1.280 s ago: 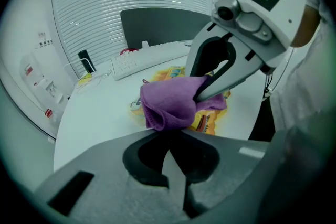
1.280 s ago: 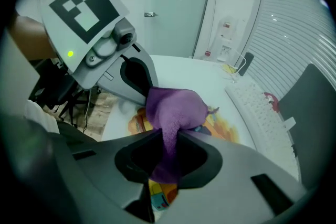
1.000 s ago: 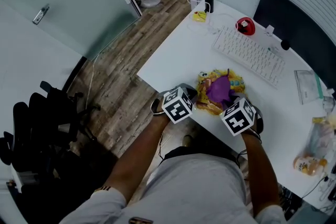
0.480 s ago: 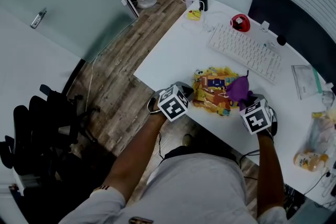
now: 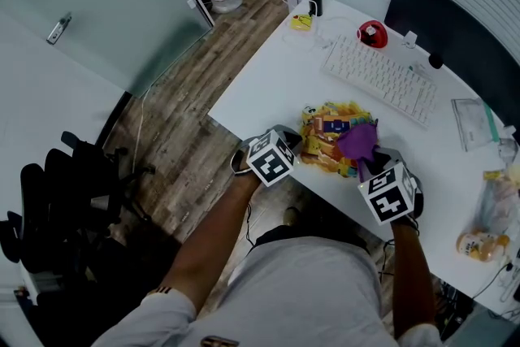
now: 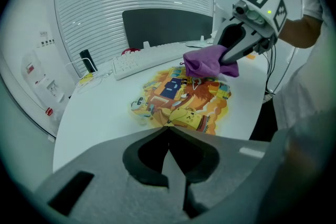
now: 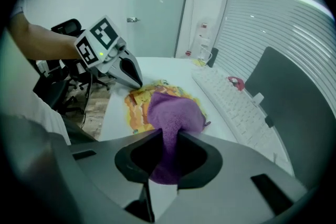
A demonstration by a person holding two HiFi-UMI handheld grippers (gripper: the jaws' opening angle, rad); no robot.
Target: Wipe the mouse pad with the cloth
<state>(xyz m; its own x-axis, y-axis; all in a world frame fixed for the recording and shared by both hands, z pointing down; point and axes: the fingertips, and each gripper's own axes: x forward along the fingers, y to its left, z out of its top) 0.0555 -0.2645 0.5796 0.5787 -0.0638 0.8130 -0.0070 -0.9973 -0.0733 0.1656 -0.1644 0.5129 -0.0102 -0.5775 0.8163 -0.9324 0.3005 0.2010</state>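
A colourful cartoon-print mouse pad (image 5: 325,144) lies at the near edge of the white desk (image 5: 268,85). A purple cloth (image 5: 356,142) rests on its right part, with my right gripper (image 5: 370,165) shut on it; the cloth (image 7: 173,113) runs up between the jaws. My left gripper (image 5: 291,144) is shut at the pad's left edge, its tips pinching the pad's corner (image 6: 170,122). In the left gripper view the right gripper (image 6: 226,57) holds the cloth (image 6: 205,63) over the pad's far side (image 6: 178,97).
A white keyboard (image 5: 380,81) lies beyond the pad, with a red object (image 5: 374,34) and a dark monitor (image 5: 455,36) behind it. A black cylinder (image 5: 314,1) stands at the far corner. A clear bag (image 5: 487,232) sits right. Office chairs (image 5: 57,199) stand on the floor left.
The right gripper swept the cloth from the pad's middle to its right edge, then came back a little to the left and nearer. The left gripper stayed at the pad's left edge.
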